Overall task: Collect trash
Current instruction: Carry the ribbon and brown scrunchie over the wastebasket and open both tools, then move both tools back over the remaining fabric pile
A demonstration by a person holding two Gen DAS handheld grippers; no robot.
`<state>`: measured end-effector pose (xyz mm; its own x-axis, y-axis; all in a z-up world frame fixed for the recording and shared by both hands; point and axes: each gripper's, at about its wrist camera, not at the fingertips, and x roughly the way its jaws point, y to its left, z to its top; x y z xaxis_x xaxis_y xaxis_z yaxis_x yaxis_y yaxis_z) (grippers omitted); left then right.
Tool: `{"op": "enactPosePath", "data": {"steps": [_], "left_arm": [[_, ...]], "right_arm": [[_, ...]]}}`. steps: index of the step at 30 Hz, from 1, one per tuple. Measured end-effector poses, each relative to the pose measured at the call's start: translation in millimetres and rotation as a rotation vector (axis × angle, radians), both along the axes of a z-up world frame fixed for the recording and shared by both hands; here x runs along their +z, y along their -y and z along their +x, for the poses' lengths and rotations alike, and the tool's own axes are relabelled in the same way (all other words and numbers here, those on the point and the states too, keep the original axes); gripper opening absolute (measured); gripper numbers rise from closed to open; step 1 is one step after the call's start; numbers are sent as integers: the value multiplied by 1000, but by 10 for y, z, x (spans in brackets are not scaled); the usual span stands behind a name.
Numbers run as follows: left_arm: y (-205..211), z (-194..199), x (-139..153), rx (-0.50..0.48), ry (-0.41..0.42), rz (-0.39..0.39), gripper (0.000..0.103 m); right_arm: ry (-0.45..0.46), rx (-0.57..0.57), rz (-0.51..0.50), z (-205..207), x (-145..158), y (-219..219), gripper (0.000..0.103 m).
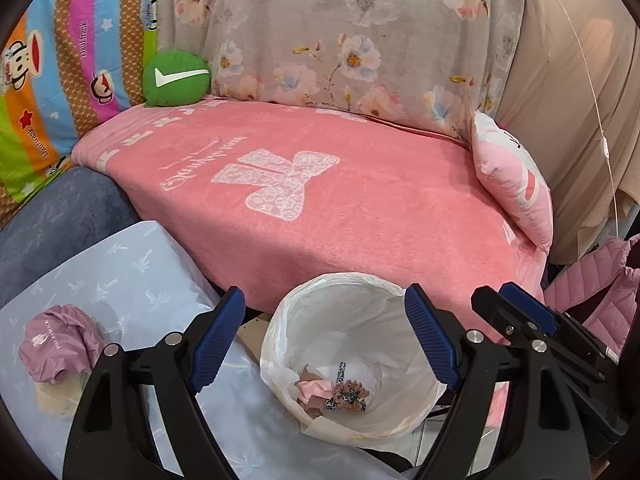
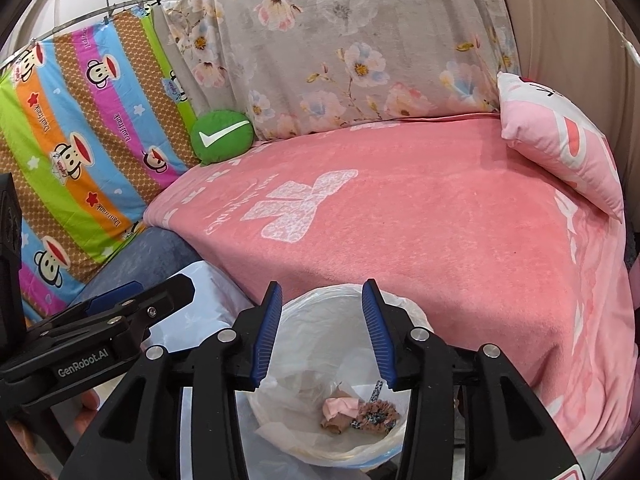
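Observation:
A white-lined trash bin (image 1: 280,320) stands on the floor in front of the pink bed; it also shows in the right wrist view (image 2: 320,300). Crumpled pink and brown scraps (image 1: 332,394) lie in its bottom, also seen from the right (image 2: 356,410). A crumpled purple wrapper (image 1: 60,344) lies on a pale blue bag at lower left. My left gripper (image 1: 326,340) is open and empty above the bin. My right gripper (image 2: 322,334) is open and empty above the bin too. The right gripper shows beside the left (image 1: 520,312), and the left in the right wrist view (image 2: 132,300).
A pink blanket (image 1: 360,200) covers the bed. A green round cushion (image 1: 176,78) and a pink pillow (image 1: 512,188) lie on it. A floral cloth and a striped cartoon sheet hang behind. A pink jacket (image 1: 592,300) is at the right.

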<state>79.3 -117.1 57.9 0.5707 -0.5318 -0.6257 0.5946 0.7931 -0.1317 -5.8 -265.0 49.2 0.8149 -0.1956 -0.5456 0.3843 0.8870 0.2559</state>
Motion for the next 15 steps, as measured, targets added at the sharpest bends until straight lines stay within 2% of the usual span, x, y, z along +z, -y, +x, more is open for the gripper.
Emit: {"op": "enactPosePath", "data": {"steps": [15], "left_arm": [[-463, 38, 10, 98, -12, -35, 78]], "right_arm": [[-15, 85, -22, 44, 45, -484, 42]]}}
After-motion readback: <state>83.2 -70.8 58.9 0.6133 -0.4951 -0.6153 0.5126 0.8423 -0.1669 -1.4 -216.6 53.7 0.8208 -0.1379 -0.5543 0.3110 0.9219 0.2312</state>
